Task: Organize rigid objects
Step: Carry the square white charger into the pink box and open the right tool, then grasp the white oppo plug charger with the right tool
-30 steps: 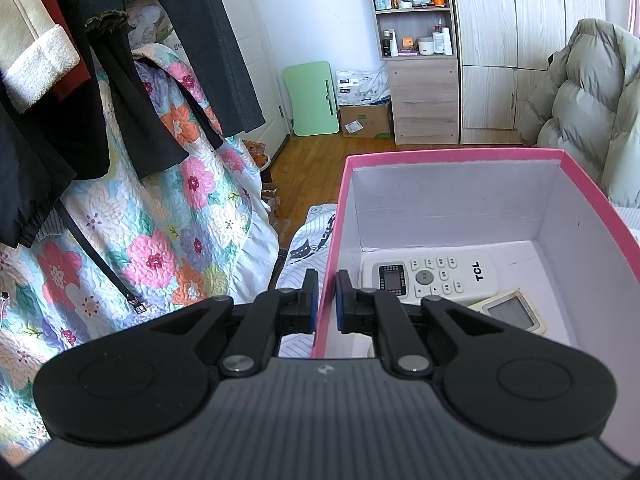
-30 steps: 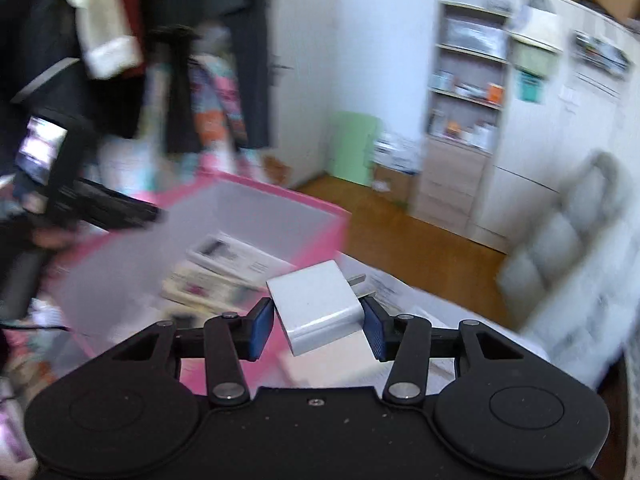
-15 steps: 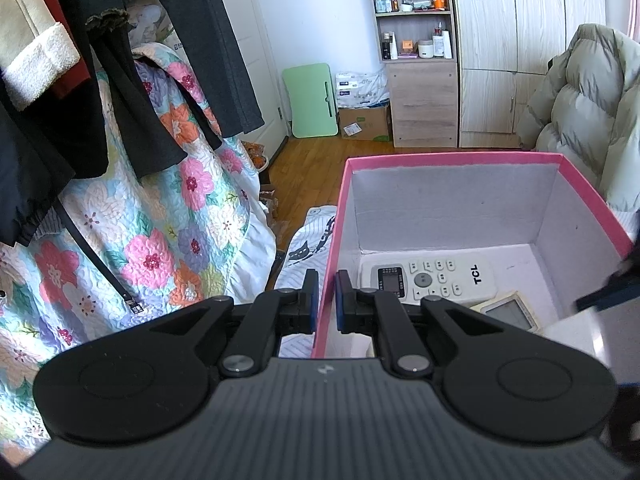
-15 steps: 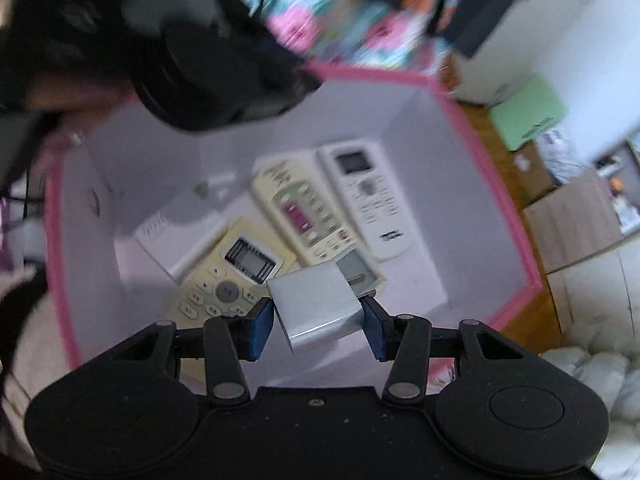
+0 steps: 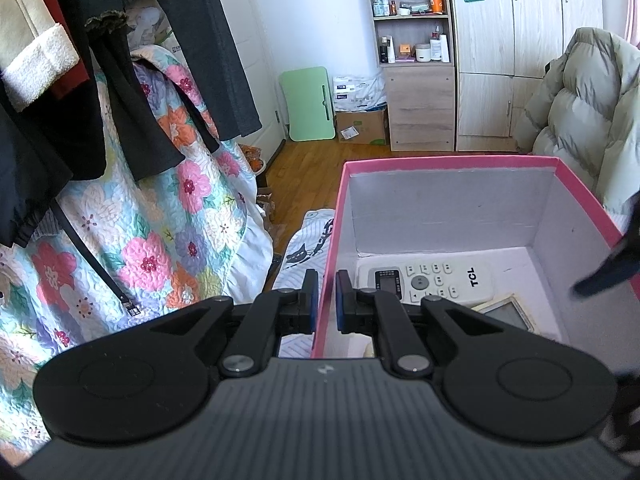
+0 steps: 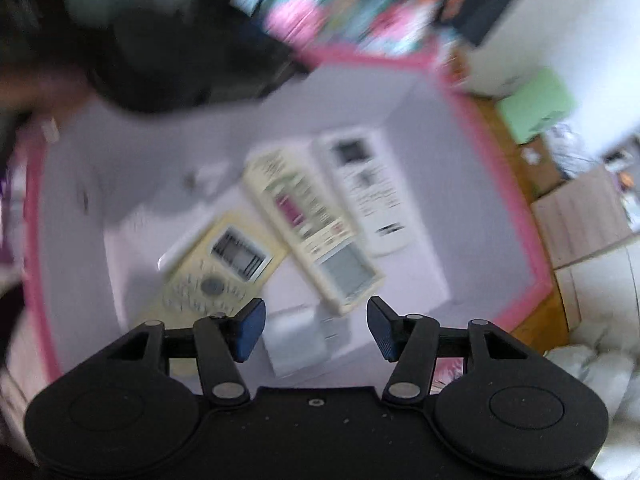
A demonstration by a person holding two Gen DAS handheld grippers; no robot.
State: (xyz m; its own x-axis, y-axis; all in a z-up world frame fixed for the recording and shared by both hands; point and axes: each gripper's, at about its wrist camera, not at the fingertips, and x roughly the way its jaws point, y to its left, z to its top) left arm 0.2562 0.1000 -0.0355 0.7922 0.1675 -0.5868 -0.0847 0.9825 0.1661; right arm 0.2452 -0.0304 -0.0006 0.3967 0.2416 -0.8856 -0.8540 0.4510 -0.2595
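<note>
**Charger lies loose in the pink box as the right jaws spread**

The pink box (image 5: 448, 162) is the landmark, its pale inside open to both cameras. Beyond its left wall hangs a floral quilt (image 5: 144, 240), and past its far wall stands a wooden shelf unit (image 5: 416, 60).

On the box floor lie 3 remotes: a white remote (image 6: 366, 192) nearest the far wall, a cream remote (image 6: 316, 228) beside it, and a yellowish remote (image 6: 220, 268) toward the near side.

The left gripper (image 5: 327, 294) is clamped on the box's left wall, 1 finger outside and 1 inside.

The right gripper (image 6: 316, 326) points down into the box, its jaws opening. The white charger (image 6: 298, 340) sits between them in the blurred right wrist view, apart from both pads, at the near end of the cream remote.
</note>
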